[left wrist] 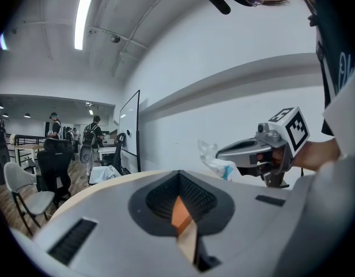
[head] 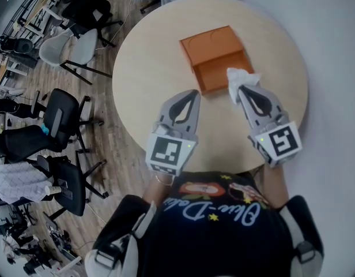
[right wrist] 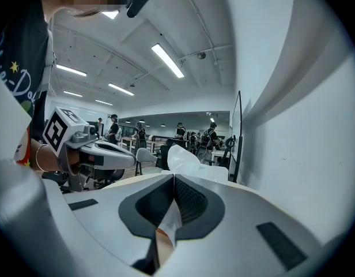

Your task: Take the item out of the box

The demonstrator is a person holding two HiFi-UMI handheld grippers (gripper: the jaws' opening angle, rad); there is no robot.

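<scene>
An orange box (head: 212,55) lies open near the far side of the round table (head: 148,68), with its lid flat behind it. A white crinkled plastic packet (head: 241,79) hangs just off the box's right front corner, and my right gripper (head: 240,92) is shut on it. The packet (right wrist: 187,163) sticks up past the shut right jaws in the right gripper view, and the packet (left wrist: 216,161) shows again in the left gripper view. My left gripper (head: 193,93) hovers in front of the box, shut with nothing held. A sliver of orange box (left wrist: 181,212) shows through its jaw gap.
Several office chairs (head: 65,120) stand on the wooden floor left of the table. A white wall runs along the right side (head: 339,68). People stand at desks far back in the room (right wrist: 180,133). The table's near edge is close to my body.
</scene>
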